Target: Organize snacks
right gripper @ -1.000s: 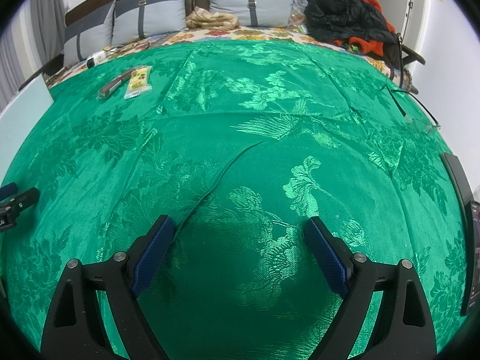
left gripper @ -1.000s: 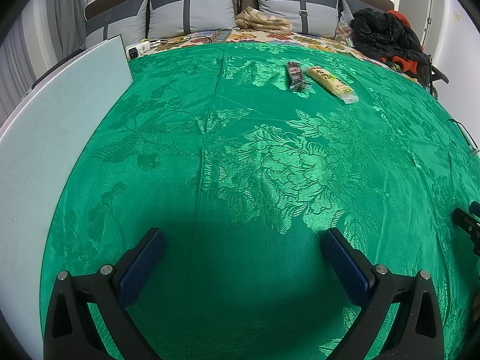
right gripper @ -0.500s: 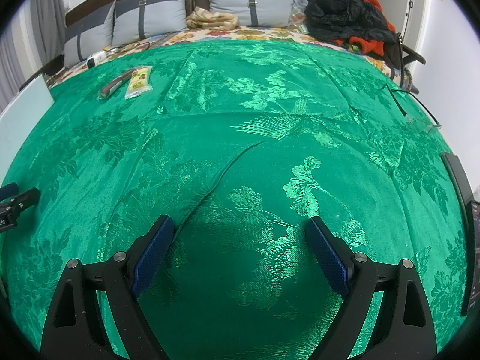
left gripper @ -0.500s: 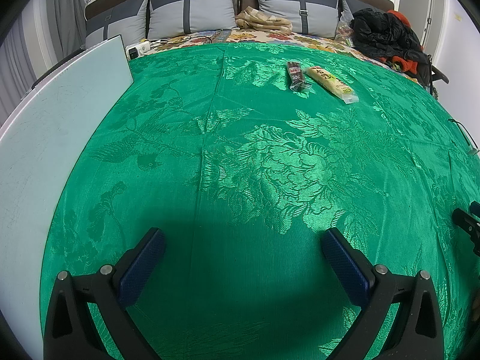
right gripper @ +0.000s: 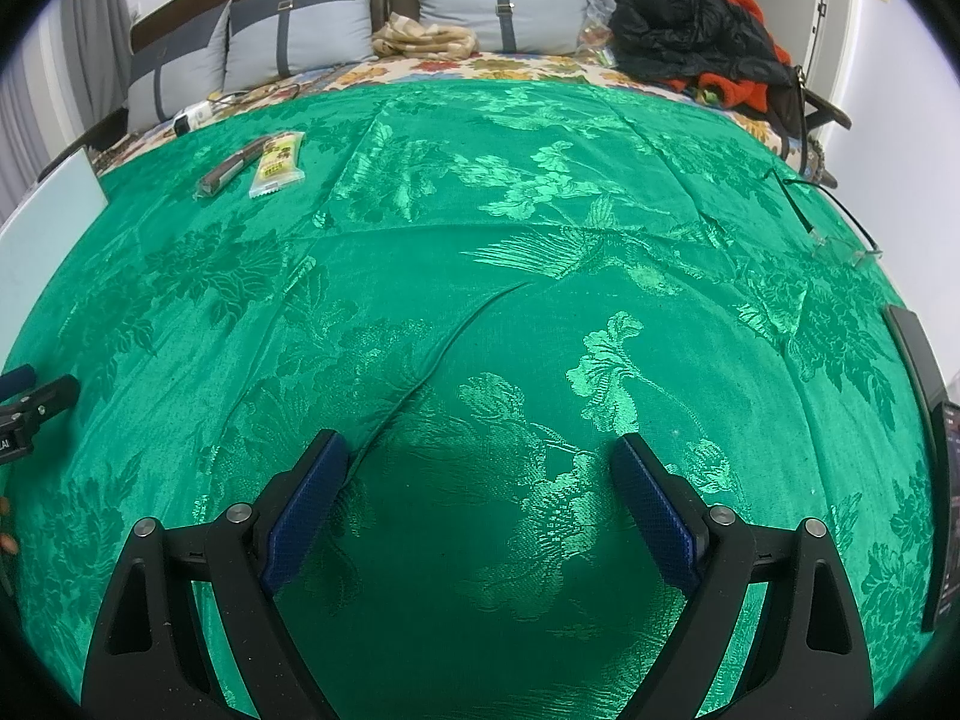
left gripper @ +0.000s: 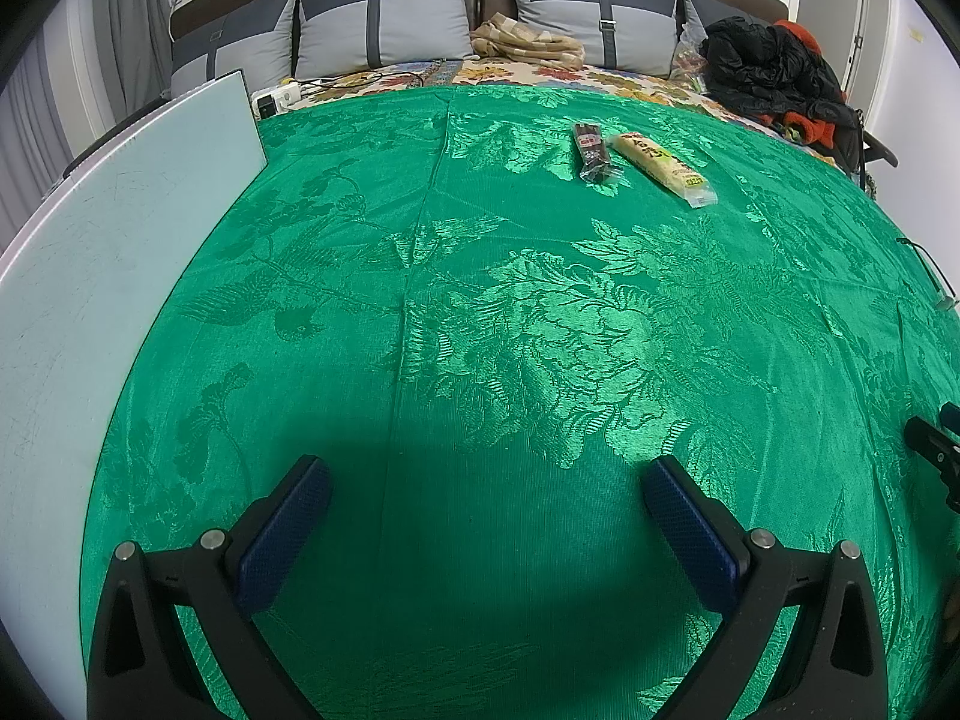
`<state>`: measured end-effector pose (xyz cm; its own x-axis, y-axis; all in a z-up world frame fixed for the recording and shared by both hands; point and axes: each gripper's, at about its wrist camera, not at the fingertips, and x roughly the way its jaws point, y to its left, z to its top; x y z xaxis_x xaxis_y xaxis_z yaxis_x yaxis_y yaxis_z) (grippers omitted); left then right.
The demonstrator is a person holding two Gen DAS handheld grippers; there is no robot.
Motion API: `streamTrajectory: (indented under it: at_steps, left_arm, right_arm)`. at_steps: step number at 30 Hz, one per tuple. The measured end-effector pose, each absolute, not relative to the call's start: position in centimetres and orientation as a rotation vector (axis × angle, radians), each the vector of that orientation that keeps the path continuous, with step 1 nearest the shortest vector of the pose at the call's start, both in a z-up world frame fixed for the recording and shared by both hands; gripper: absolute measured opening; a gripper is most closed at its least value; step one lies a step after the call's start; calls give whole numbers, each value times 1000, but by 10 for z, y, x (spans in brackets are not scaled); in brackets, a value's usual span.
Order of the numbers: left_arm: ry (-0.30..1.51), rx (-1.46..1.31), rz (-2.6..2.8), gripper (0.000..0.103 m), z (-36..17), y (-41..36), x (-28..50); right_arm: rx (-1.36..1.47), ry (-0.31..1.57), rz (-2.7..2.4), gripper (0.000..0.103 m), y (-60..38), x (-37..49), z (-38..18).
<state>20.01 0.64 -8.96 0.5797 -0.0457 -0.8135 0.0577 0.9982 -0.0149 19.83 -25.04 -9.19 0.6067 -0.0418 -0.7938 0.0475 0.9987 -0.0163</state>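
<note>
Two snack packs lie side by side far across the green patterned cloth: a dark narrow pack and a longer yellow pack. The right wrist view shows the same dark pack and yellow pack at far left. My left gripper hovers low over the near cloth, open, with nothing between its blue pads. My right gripper is also open and empty above the cloth, well short of both packs.
A pale board lies along the cloth's left side. Grey pillows and a beige folded cloth line the headboard. A black and orange clothes pile sits far right. A thin cable and dark device lie at the right edge.
</note>
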Motion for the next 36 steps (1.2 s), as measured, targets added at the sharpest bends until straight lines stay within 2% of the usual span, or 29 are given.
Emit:
streamTrajectory:
  at_steps: [18, 24, 28, 36]
  left_arm:
    - [951, 5, -46, 103, -87, 5, 197]
    - [1029, 53, -109, 103, -84, 3, 204]
    - [1181, 91, -214, 102, -73, 2, 245]
    - [1079, 100, -241, 100, -24, -35, 364]
  right_arm:
    - [7, 918, -52, 93, -250, 198, -92]
    - [7, 918, -51, 93, -250, 198, -92]
    - [9, 918, -50, 93, -250, 198, -92]
    - [9, 918, -50, 93, -250, 198, -92]
